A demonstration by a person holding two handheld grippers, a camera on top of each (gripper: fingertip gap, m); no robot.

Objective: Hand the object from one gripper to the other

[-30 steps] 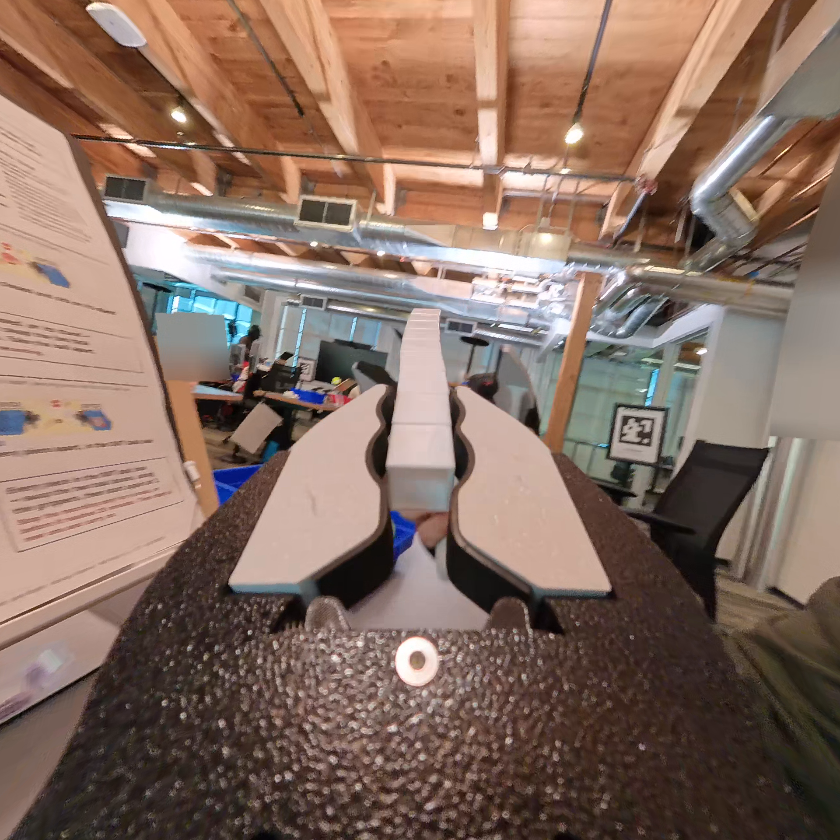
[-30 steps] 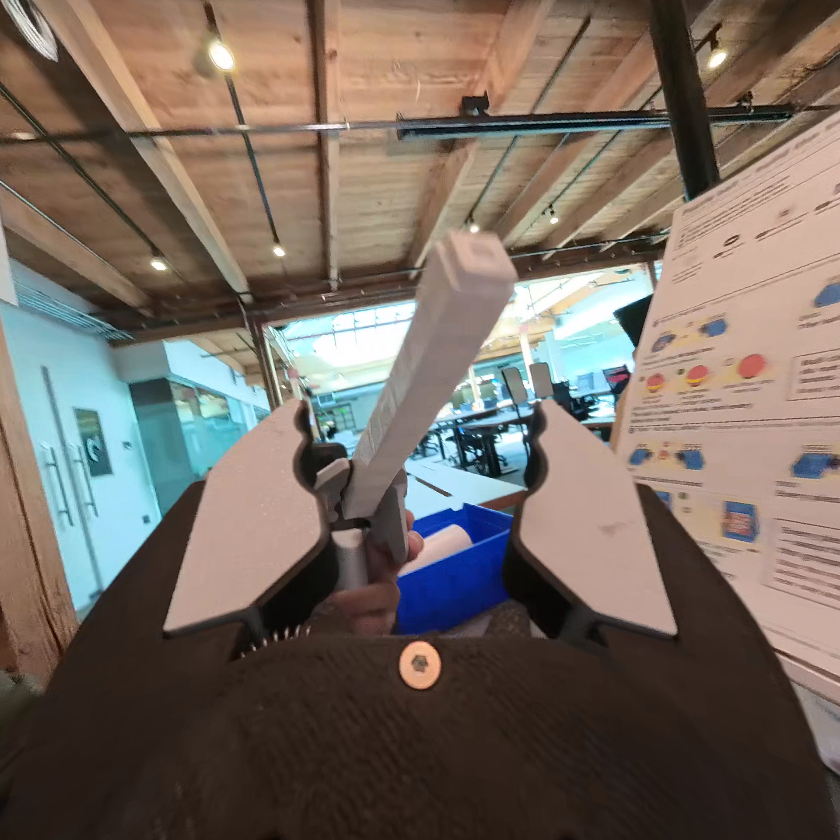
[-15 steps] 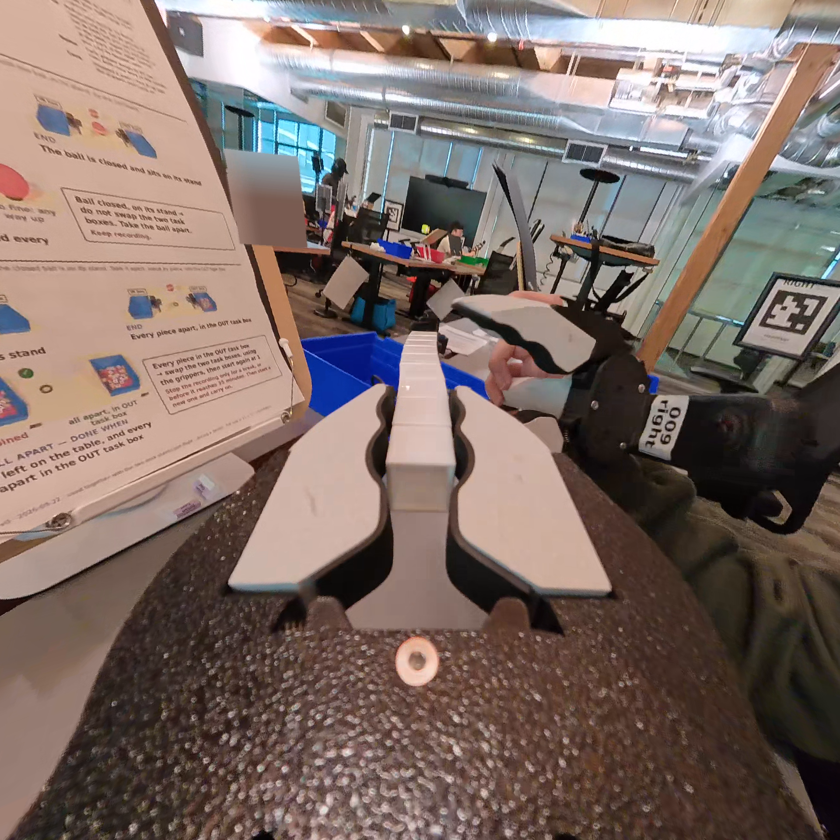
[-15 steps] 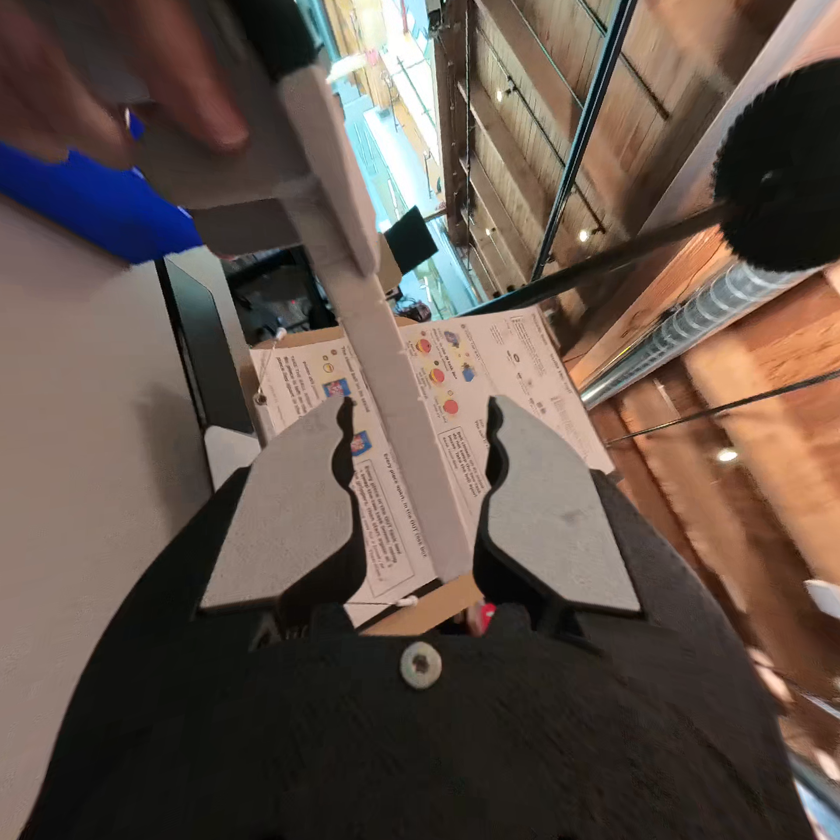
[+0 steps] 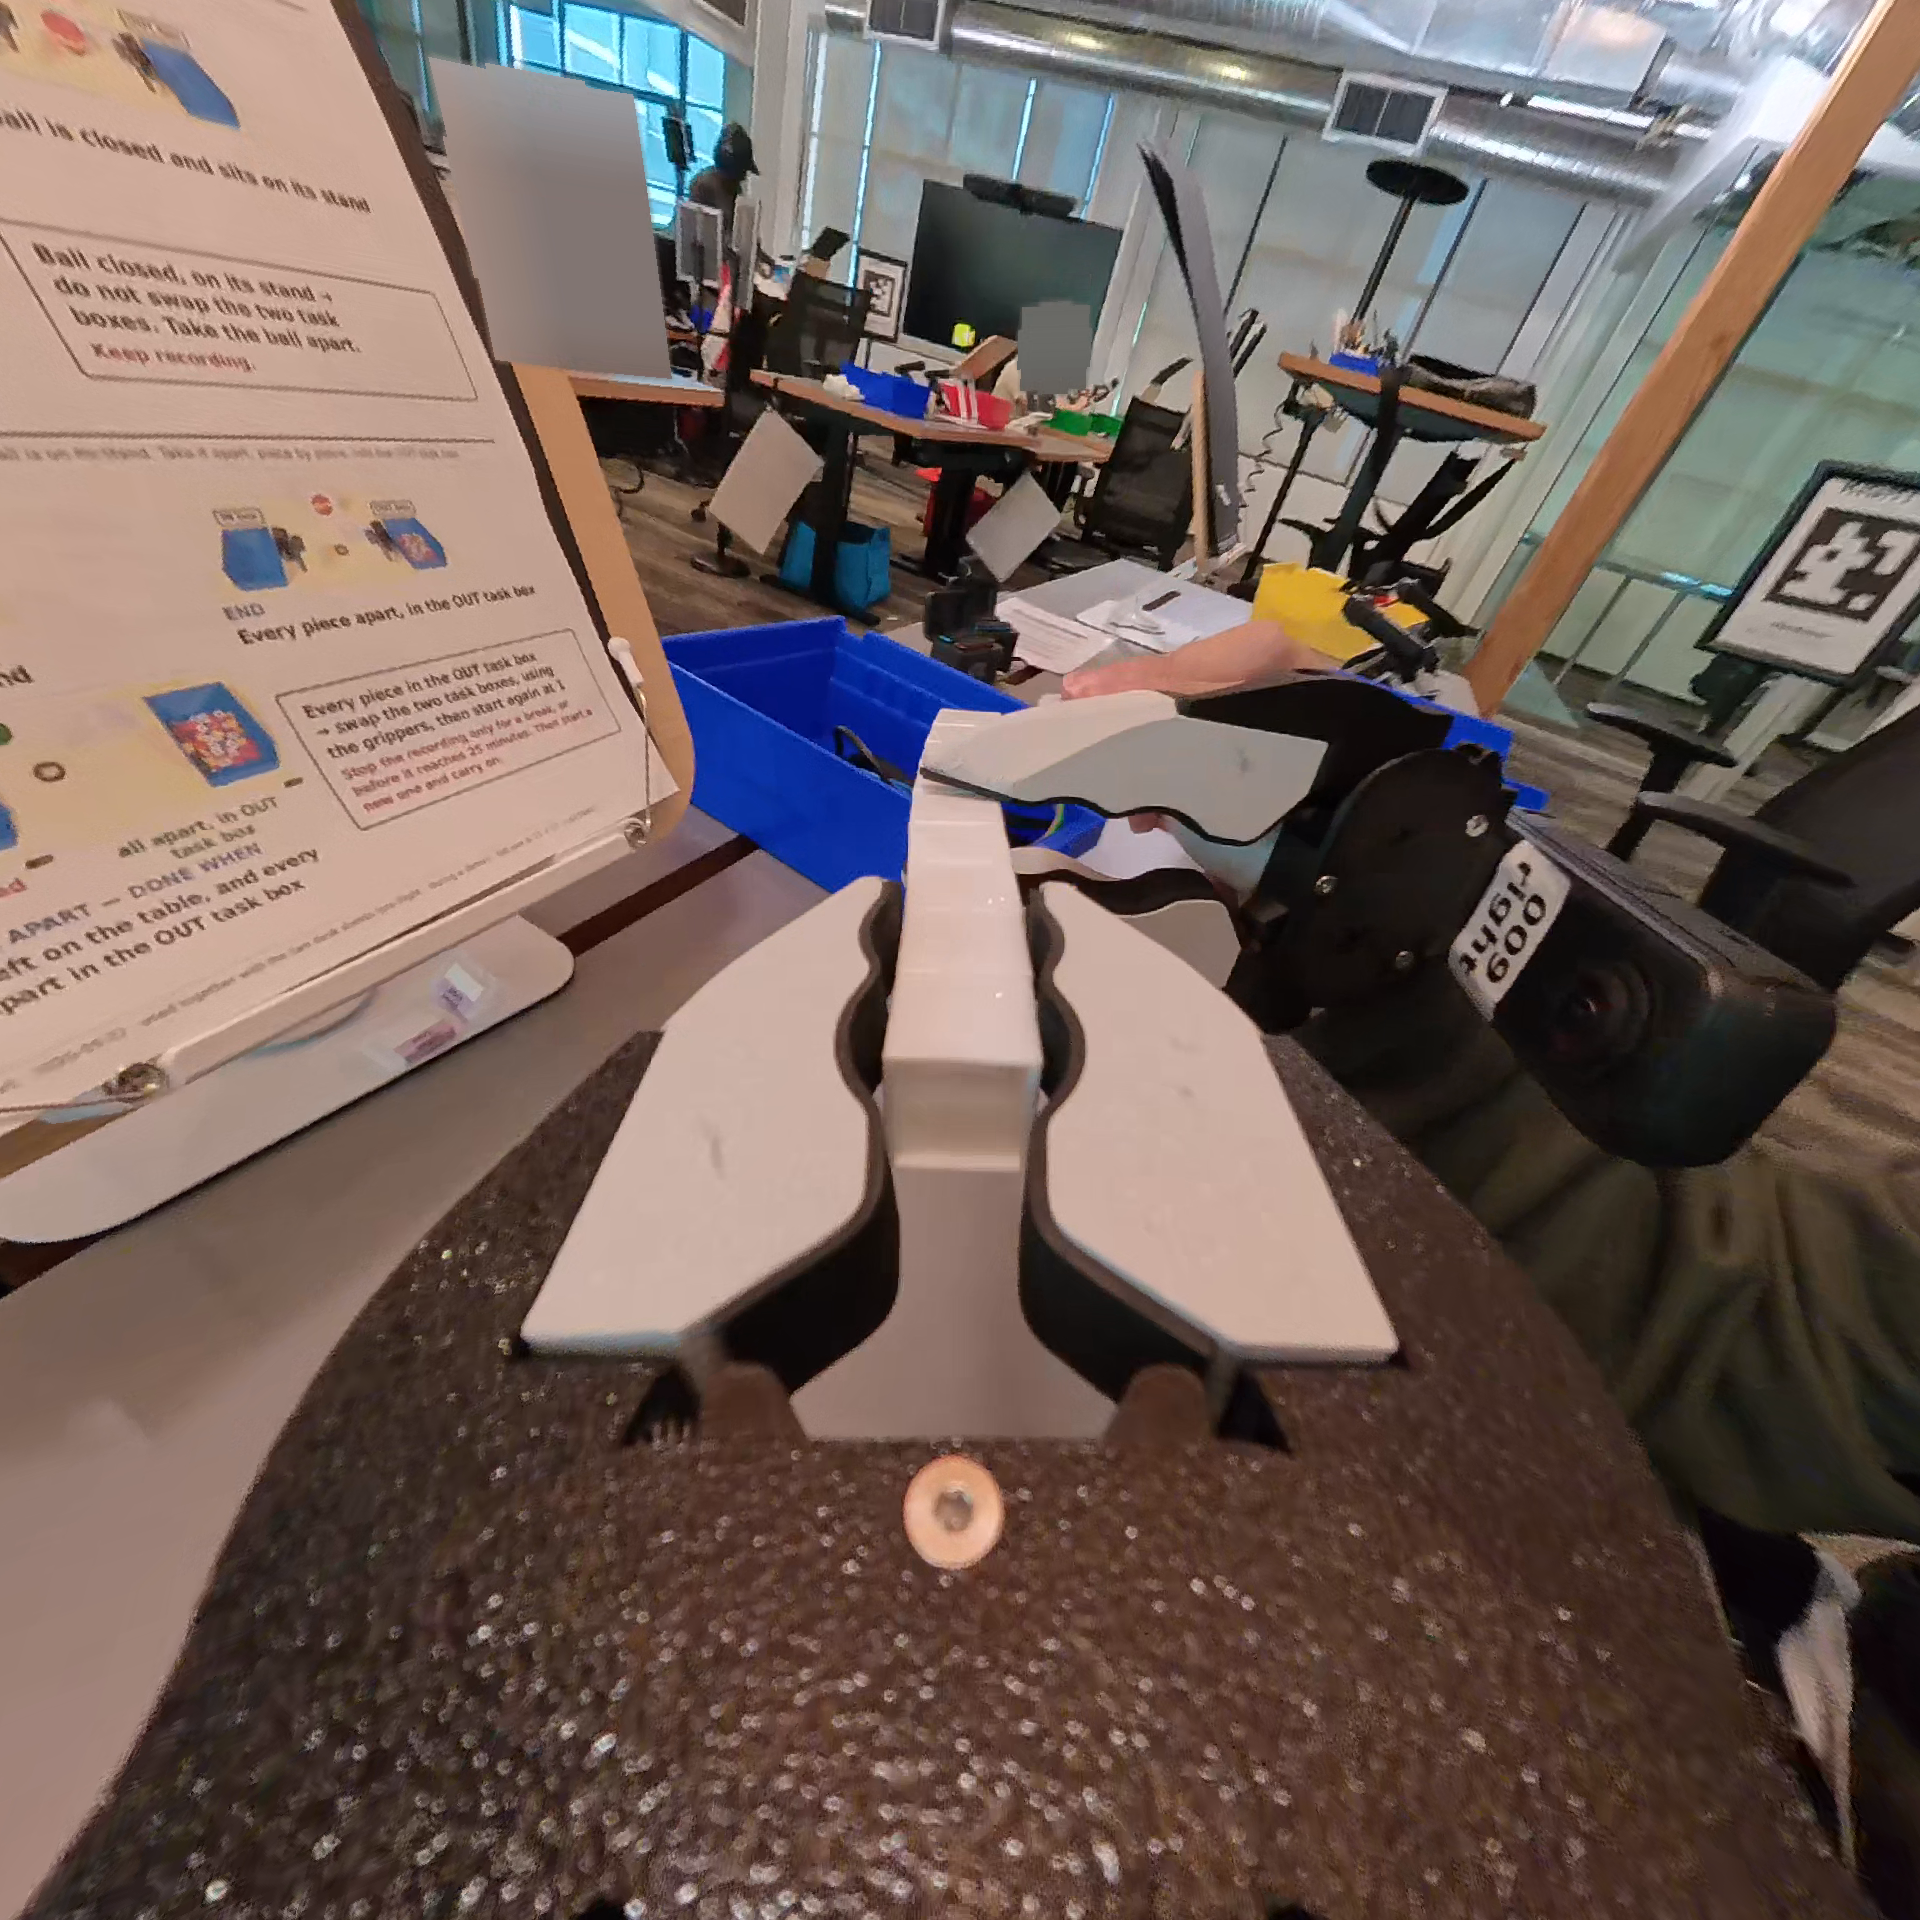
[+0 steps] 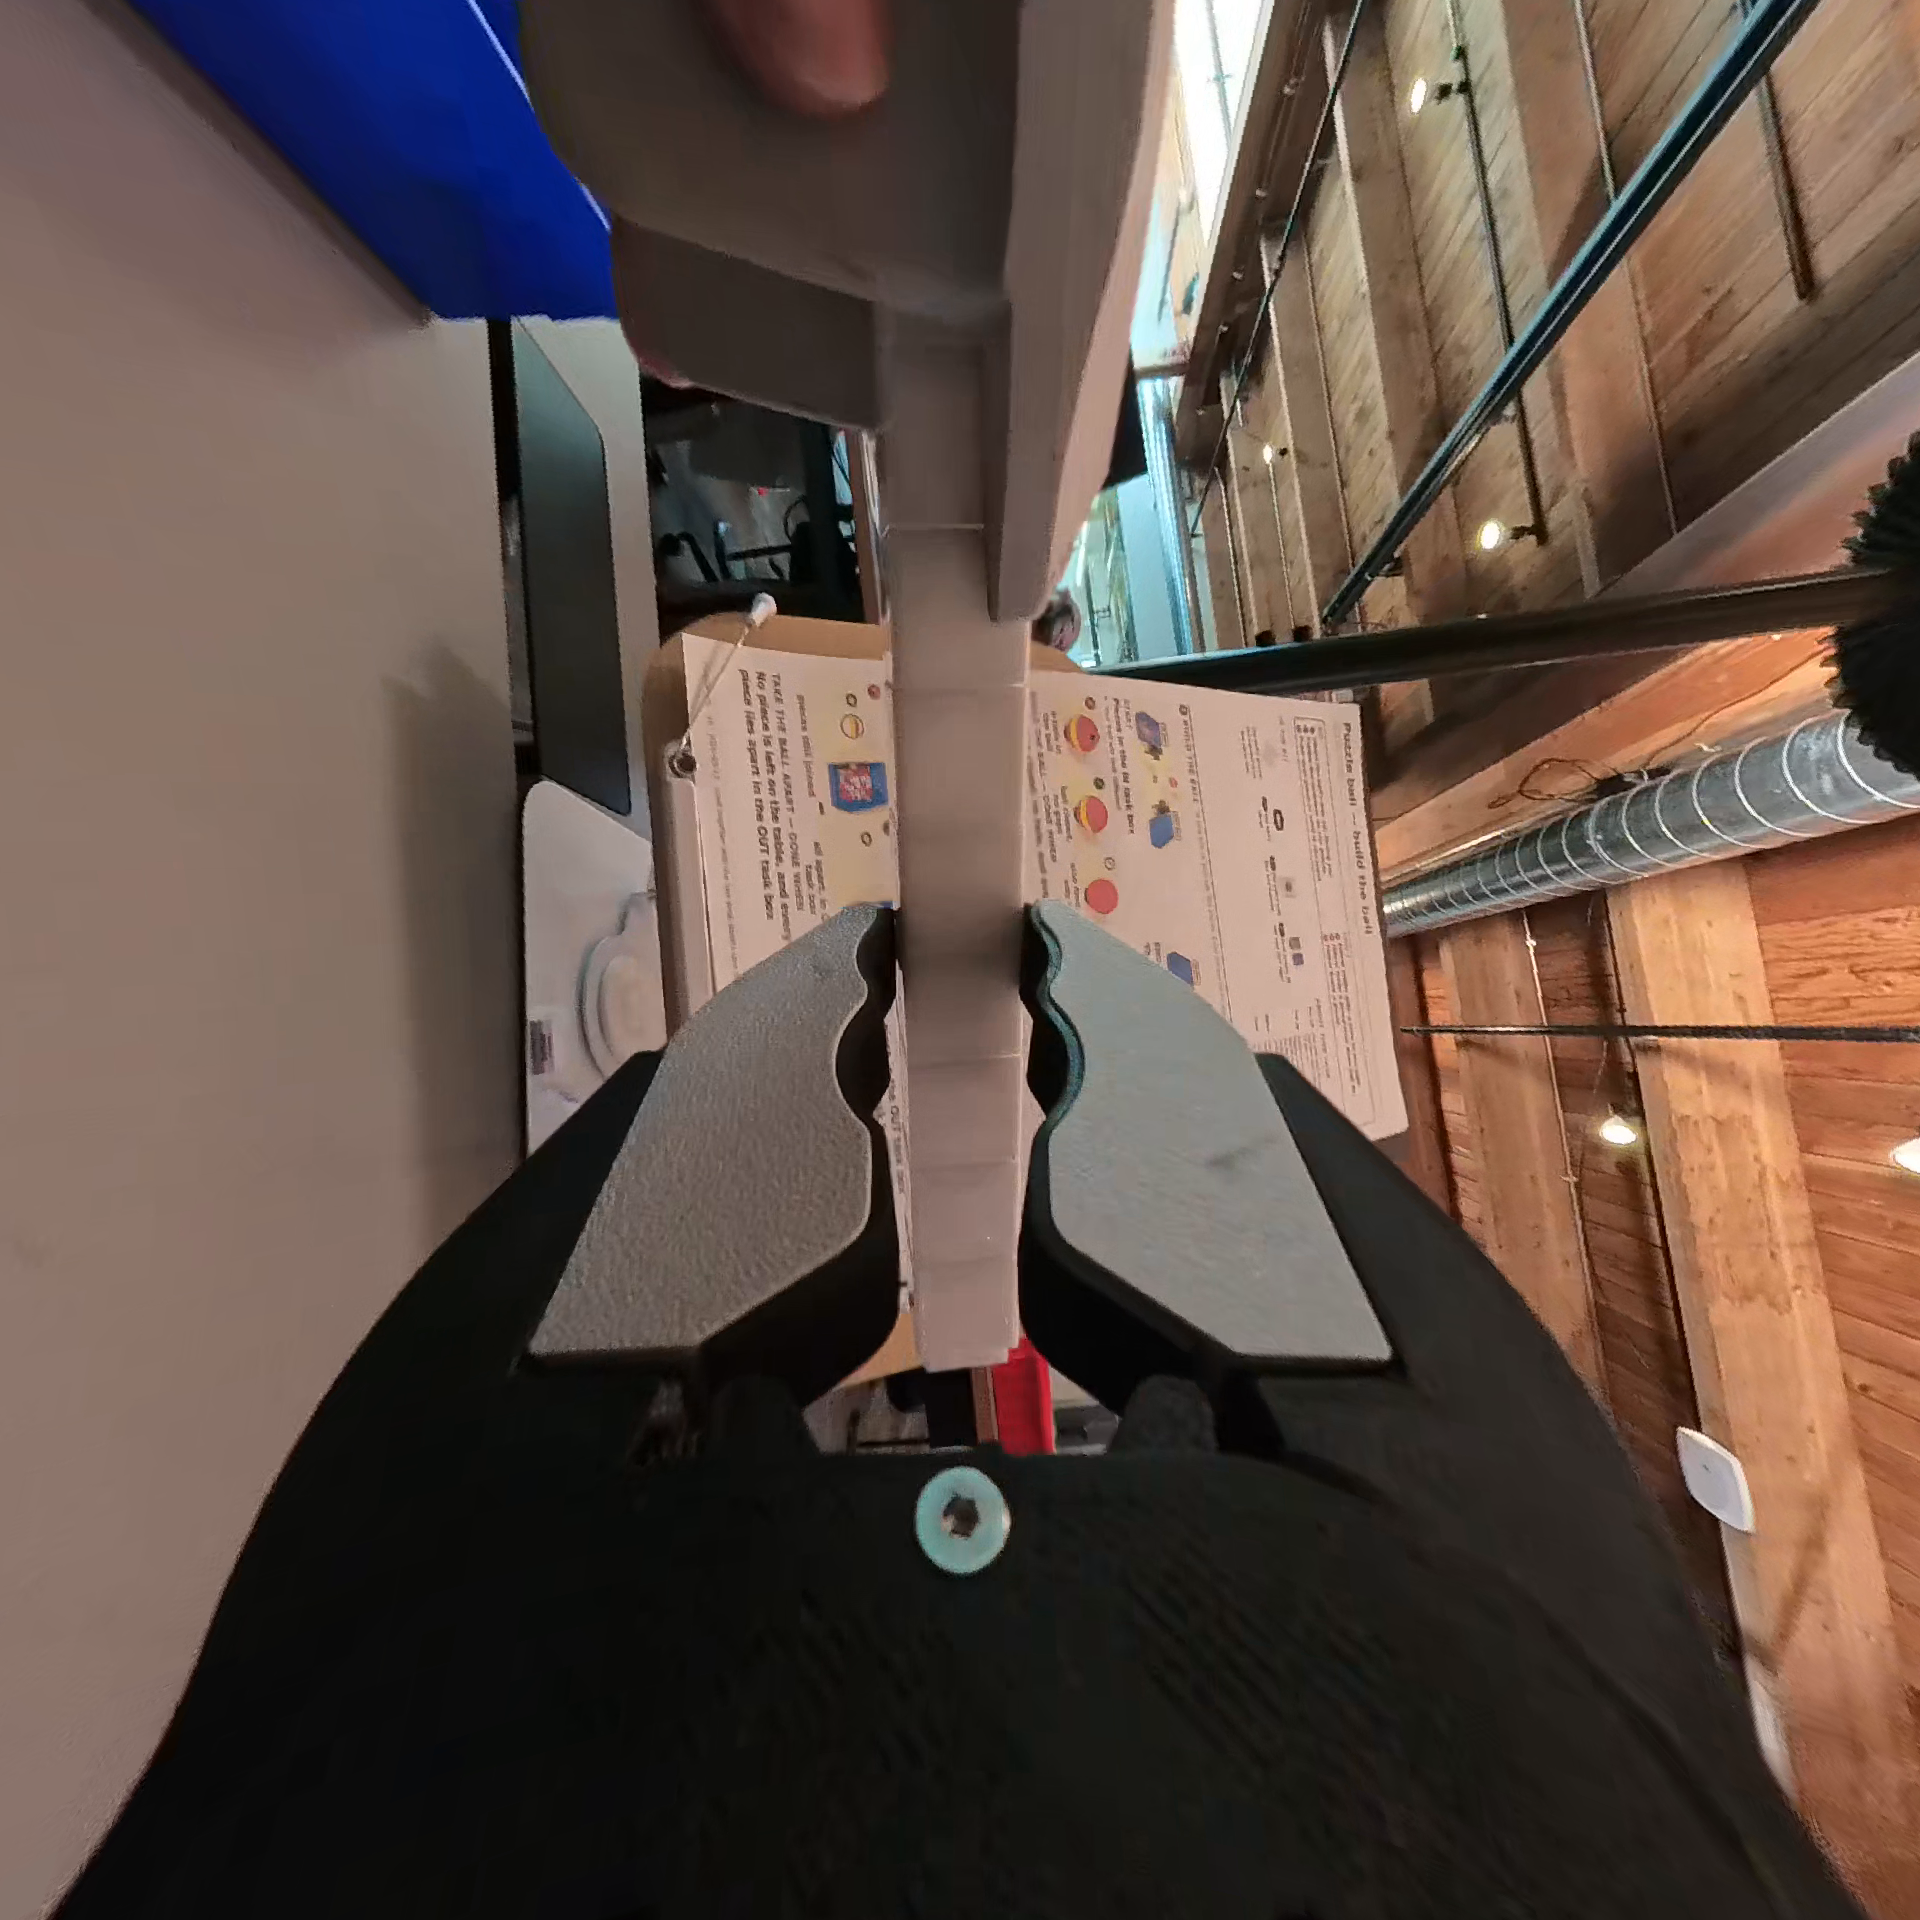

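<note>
The grey table [image 5: 145, 1382] runs along the left of the left wrist view, and an instruction sheet [image 5: 208, 540] on a pale stand rises from it at the left edge. Behind the sheet a blue bin [image 5: 769, 717] sits on the table, with an open office of desks and chairs beyond it.

In the same view the left hand-held gripper [image 5: 961, 935] is closed on a long white bar [image 5: 961, 935]. Its two grey fingers [image 5: 727, 1153] press the bar's near end from both sides, and the bar runs straight away from the camera, marked across by fine seams.

The right hand-held gripper [image 5: 977, 764] comes in from the right, its black body and camera just beside the left one, and its grey finger lies across the bar's far end.

In the right wrist view, which is rolled on its side, the right hand-held gripper [image 6: 961, 935] shows the bar [image 6: 958, 1091] between its two grey fingers [image 6: 727, 1174]. The finger edges touch it on both sides, so this gripper also grips the bar. Farther along the bar the left hand-held gripper's grey fingers [image 6: 790, 239] clamp its other end, with a fingertip of the person's hand [image 6: 816, 52] at the top edge. The bar is thus held at both ends, in the air above the table.
</note>
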